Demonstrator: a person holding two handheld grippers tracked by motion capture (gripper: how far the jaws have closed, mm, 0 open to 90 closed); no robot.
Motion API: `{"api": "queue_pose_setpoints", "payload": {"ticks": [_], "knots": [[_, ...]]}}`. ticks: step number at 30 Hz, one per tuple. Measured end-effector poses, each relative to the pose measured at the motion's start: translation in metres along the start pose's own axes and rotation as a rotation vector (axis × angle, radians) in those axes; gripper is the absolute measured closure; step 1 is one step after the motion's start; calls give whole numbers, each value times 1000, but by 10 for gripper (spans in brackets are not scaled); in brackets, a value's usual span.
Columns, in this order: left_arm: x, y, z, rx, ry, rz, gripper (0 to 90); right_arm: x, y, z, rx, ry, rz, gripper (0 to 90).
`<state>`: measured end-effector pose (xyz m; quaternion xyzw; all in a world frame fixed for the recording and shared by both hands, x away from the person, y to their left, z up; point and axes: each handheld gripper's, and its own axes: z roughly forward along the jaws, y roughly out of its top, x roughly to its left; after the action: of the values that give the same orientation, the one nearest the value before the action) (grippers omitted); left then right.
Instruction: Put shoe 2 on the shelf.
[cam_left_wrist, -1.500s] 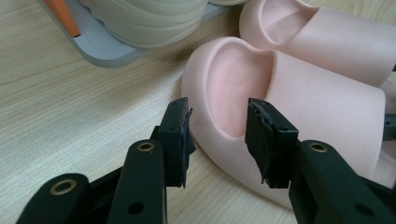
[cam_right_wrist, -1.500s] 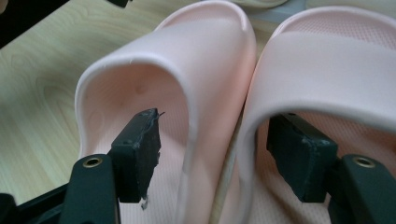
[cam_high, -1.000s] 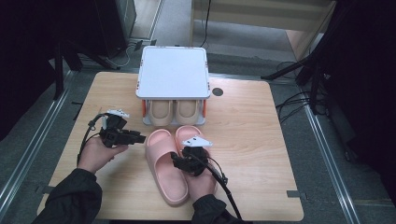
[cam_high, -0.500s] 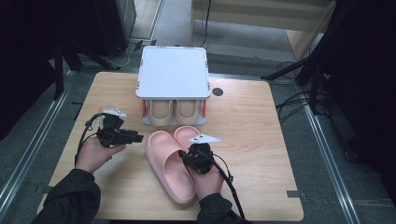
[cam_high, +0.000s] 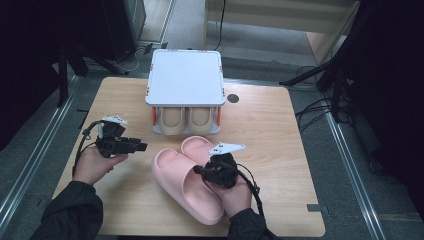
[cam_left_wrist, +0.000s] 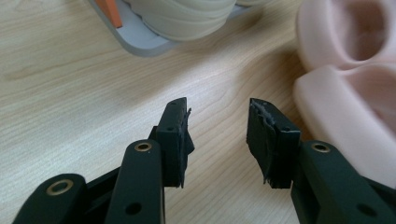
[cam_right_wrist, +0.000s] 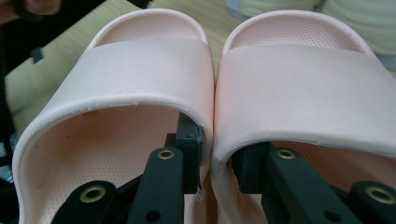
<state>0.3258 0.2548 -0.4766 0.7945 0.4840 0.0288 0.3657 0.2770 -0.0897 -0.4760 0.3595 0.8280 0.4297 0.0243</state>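
Two pink slippers (cam_high: 182, 182) lie side by side on the wooden table (cam_high: 270, 125), toes toward the rack. My right gripper (cam_high: 205, 171) is shut on their two touching inner walls, one jaw inside each slipper. In the right gripper view, my right gripper (cam_right_wrist: 217, 150) pinches the left slipper (cam_right_wrist: 144, 65) and the right slipper (cam_right_wrist: 299, 70) together. My left gripper (cam_high: 141, 147) stays open and empty above the table, left of the slippers. In the left gripper view, that gripper (cam_left_wrist: 217, 135) points at bare wood, with a pink slipper (cam_left_wrist: 345, 93) to its right.
A white two-level rack (cam_high: 185, 70) stands at the back middle of the table. A pair of beige slippers (cam_high: 172, 120) sits on its lower shelf. A round dark hole (cam_high: 232, 98) lies right of the rack. The table's left front has free room.
My right gripper has shifted slightly to the right with the pink slippers pinched in it, and the pair has turned a little. My left gripper has hardly moved.
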Motion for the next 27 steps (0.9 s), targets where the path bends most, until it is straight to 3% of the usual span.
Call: {"api": "queue_pose_setpoints", "payload": {"ticks": [8,17,22,27], "knots": [[2,-2,-3,-4,14,-5,579,4,24,-20,8,60,-93,752],[6,-6,-9,-19,3,-27,577,14,59,-38,-4,131,-107,752],[6,-9,-13,-24,2,-36,576,20,80,-48,4,144,-118,751],[6,-13,-13,-15,9,-39,576,21,104,-62,-33,171,-104,751]]}}
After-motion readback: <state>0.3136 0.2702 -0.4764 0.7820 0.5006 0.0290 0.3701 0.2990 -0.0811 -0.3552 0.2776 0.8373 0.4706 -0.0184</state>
